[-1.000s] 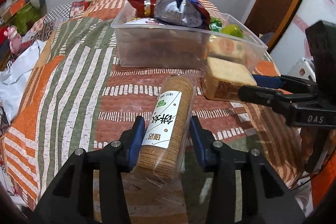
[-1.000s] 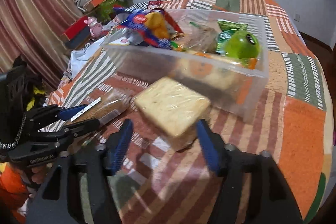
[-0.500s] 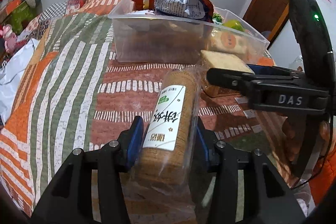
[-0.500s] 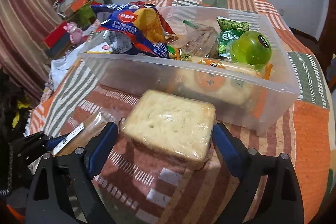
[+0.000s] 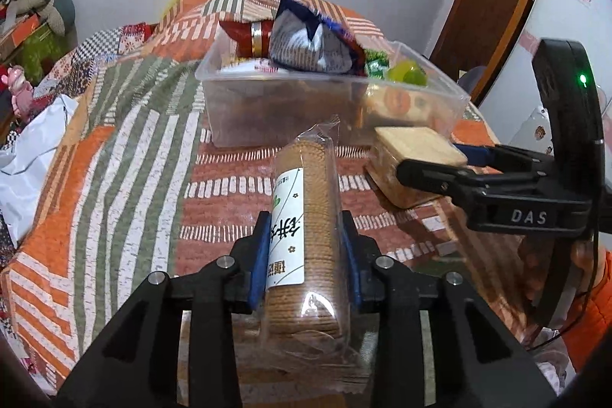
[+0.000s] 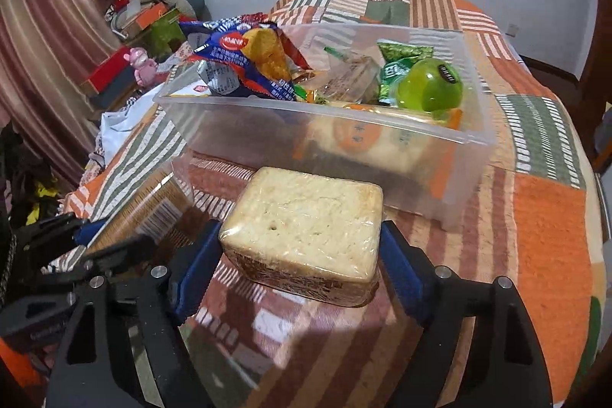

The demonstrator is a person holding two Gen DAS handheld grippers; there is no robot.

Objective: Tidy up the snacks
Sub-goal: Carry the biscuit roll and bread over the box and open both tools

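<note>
Left wrist view: the left gripper (image 5: 306,255) pinches the biscuit sleeve (image 5: 306,217) near its rear end; the long front may sag and catch the clear bin's (image 5: 267,125) near wall.

Right wrist view: the right gripper (image 6: 300,264) squeezes the wrapped cake (image 6: 306,224) above the bedspread (image 6: 547,236), just before the bin; slick film could slip.

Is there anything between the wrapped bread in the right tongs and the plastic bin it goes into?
Only the clear bin's near wall, which the bread must clear. Inside, a green cup and chip bag crowd the space.
</note>
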